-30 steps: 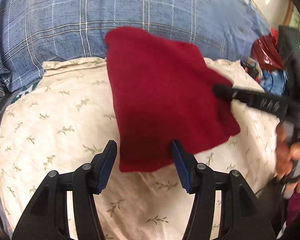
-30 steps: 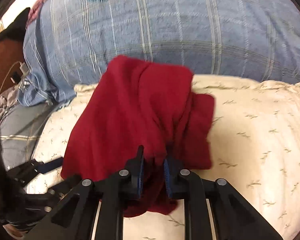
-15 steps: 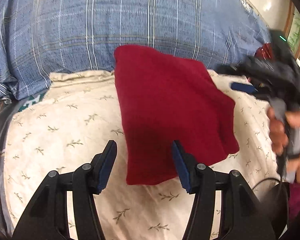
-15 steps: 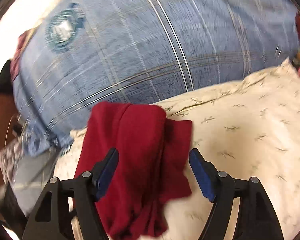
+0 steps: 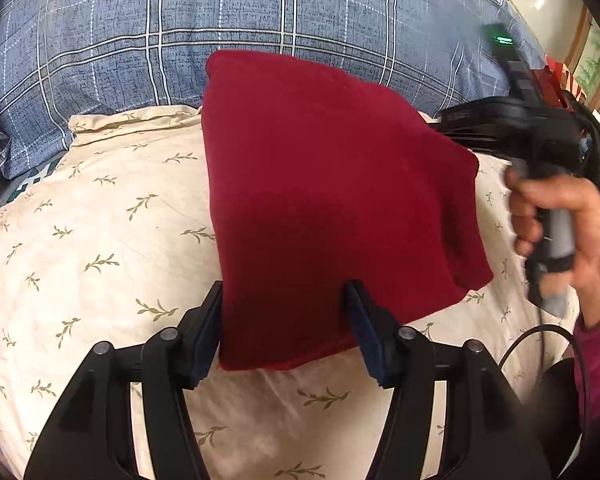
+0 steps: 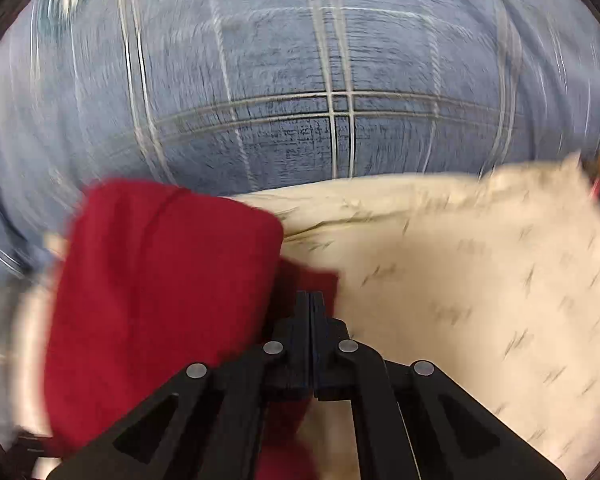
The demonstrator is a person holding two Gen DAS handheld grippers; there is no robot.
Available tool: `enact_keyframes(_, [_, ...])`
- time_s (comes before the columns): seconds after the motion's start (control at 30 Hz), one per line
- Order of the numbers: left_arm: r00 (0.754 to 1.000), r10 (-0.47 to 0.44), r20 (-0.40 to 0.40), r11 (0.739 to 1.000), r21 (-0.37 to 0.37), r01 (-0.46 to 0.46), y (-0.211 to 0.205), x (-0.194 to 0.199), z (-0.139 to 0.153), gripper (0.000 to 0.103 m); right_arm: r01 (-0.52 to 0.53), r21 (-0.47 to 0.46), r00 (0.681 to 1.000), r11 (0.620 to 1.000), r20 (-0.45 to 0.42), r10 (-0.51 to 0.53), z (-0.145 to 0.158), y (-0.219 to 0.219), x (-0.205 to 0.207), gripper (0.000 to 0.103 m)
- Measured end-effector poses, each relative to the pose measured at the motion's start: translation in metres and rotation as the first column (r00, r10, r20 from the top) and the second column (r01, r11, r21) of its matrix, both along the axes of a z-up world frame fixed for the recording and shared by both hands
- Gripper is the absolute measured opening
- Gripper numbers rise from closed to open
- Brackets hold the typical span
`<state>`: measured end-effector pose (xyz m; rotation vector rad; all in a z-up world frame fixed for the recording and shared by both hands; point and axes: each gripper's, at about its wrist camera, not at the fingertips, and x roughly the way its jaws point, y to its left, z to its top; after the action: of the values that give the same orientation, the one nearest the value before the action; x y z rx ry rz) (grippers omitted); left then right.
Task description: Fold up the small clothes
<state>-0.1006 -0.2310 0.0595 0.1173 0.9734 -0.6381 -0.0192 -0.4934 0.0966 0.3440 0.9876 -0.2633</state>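
A dark red folded cloth lies on a cream pillow with a leaf print. My left gripper hangs just above the cloth's near edge, which shows between its fingers; its jaws are opening and the pads do not press on the cloth. In the left wrist view my right gripper is a blurred black shape at the cloth's far right corner, held by a person's hand. Its own blurred view shows the right gripper shut, jaws together, above the red cloth's right edge. Nothing shows between its pads.
A blue plaid quilt rises behind the pillow. Red objects lie at the far right. A black cable loops below the hand. The bare pillow stretches to the right of the cloth.
My right gripper let go of the red cloth, opened wide, swung to the right and shut again. My left gripper has crept closer to the cloth's near edge.
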Motion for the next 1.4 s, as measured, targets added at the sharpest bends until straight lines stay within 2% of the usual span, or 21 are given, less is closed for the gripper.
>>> enact_keyframes(0.1, [1.000, 0.001, -0.002, 1.000, 0.004, -0.001, 0.001, 0.000, 0.001, 0.059, -0.041, -0.003, 0.996, 0.999, 0.078, 0.041, 0.034, 0.015, -0.030, 0.013])
enact_keyframes(0.13, [1.000, 0.006, 0.000, 1.000, 0.008, -0.006, 0.000, 0.000, 0.001, 0.059, -0.079, 0.030, 0.991, 0.996, 0.111, 0.075, 0.044, 0.024, -0.041, 0.025])
enact_keyframes(0.17, [1.000, 0.010, 0.002, 1.000, 0.012, -0.010, -0.001, -0.001, 0.001, 0.059, -0.113, 0.052, 0.986, 0.992, 0.130, 0.105, 0.051, 0.033, -0.047, 0.043])
enact_keyframes(0.2, [1.000, 0.015, 0.004, 1.000, 0.017, -0.015, -0.002, -0.001, 0.001, 0.059, -0.145, 0.063, 0.981, 0.987, 0.140, 0.135, 0.054, 0.042, -0.052, 0.047])
enact_keyframes(0.27, [1.000, 0.025, 0.012, 0.999, 0.026, -0.026, -0.004, -0.002, 0.002, 0.059, -0.200, 0.032, 0.974, 0.979, 0.116, 0.195, 0.053, 0.065, -0.061, 0.042])
enact_keyframes(0.33, [0.999, 0.025, 0.022, 0.999, 0.036, -0.026, -0.005, -0.004, 0.003, 0.059, -0.237, -0.040, 0.970, 0.971, 0.049, 0.238, 0.039, 0.081, -0.066, 0.037])
enact_keyframes(0.37, [0.999, 0.027, 0.024, 0.999, 0.038, -0.028, -0.004, -0.004, 0.003, 0.059, -0.220, -0.092, 0.975, 0.971, 0.001, 0.221, 0.029, 0.083, -0.065, 0.030])
enact_keyframes(0.4, [0.999, 0.029, 0.024, 0.999, 0.039, -0.030, -0.003, -0.005, 0.004, 0.062, -0.199, -0.124, 0.980, 0.972, -0.051, 0.194, 0.016, 0.082, -0.064, 0.031])
enact_keyframes(0.47, [0.999, 0.038, 0.026, 0.998, 0.047, -0.039, -0.002, -0.006, 0.004, 0.065, -0.173, -0.080, 0.985, 0.982, -0.038, 0.170, 0.001, 0.073, -0.070, 0.032])
enact_keyframes(0.57, [0.998, 0.048, 0.036, 0.997, 0.055, -0.050, 0.000, -0.008, 0.006, 0.067, -0.139, -0.046, 0.990, 0.989, 0.014, 0.140, 0.004, 0.068, -0.077, 0.033])
enact_keyframes(0.63, [0.998, 0.051, 0.041, 0.997, 0.057, -0.053, 0.001, -0.009, 0.008, 0.068, -0.146, -0.066, 0.989, 0.987, 0.021, 0.147, 0.011, 0.072, -0.079, 0.039])
enact_keyframes(0.7, [0.997, 0.052, 0.054, 0.997, 0.059, -0.055, 0.001, -0.010, 0.010, 0.068, -0.133, -0.047, 0.989, 0.990, 0.052, 0.135, 0.020, 0.071, -0.086, 0.040])
enact_keyframes(0.77, [0.996, 0.057, 0.064, 0.996, 0.066, -0.061, 0.000, -0.010, 0.011, 0.068, -0.110, -0.010, 0.990, 0.994, 0.093, 0.110, 0.026, 0.068, -0.093, 0.055])
enact_keyframes(0.83, [0.996, 0.059, 0.068, 0.996, 0.061, -0.064, 0.000, -0.010, 0.013, 0.068, -0.076, -0.001, 0.989, 0.997, 0.127, 0.076, 0.029, 0.065, -0.095, 0.065])
enact_keyframes(1.07, [0.993, 0.076, 0.087, 0.995, 0.060, -0.081, 0.003, -0.010, 0.017, 0.068, -0.044, 0.071, 0.987, 0.997, 0.155, 0.032, 0.023, 0.058, -0.090, 0.065])
enact_keyframes(1.13, [0.993, 0.082, 0.082, 0.995, 0.044, -0.085, 0.005, -0.009, 0.019, 0.068, -0.033, 0.066, 0.986, 0.997, 0.166, 0.021, 0.022, 0.058, -0.089, 0.065])
enact_keyframes(1.2, [0.995, 0.078, 0.068, 0.997, -0.004, -0.078, 0.009, -0.006, 0.022, 0.068, -0.038, 0.040, 0.984, 0.999, 0.173, 0.030, 0.023, 0.060, -0.085, 0.064])
enact_keyframes(1.23, [0.996, 0.076, 0.056, 0.996, -0.043, -0.074, 0.012, -0.004, 0.024, 0.073, -0.048, 0.034, 0.984, 0.998, 0.174, 0.041, 0.022, 0.061, -0.083, 0.061])
enact_keyframes(1.3, [0.995, 0.090, 0.035, 0.991, -0.101, -0.087, 0.018, 0.003, 0.027, 0.079, -0.058, 0.041, 0.984, 0.997, 0.170, 0.050, 0.019, 0.060, -0.079, 0.038])
enact_keyframes(1.33, [0.995, 0.100, 0.022, 0.988, -0.120, -0.096, 0.021, 0.007, 0.029, 0.079, -0.064, 0.047, 0.986, 0.997, 0.160, 0.055, 0.016, 0.059, -0.077, 0.022])
enact_keyframes(1.4, [0.994, 0.104, 0.011, 0.986, -0.129, -0.102, 0.023, 0.013, 0.031, 0.079, -0.082, 0.049, 0.987, 0.995, 0.141, 0.074, 0.010, 0.057, -0.072, 0.019])
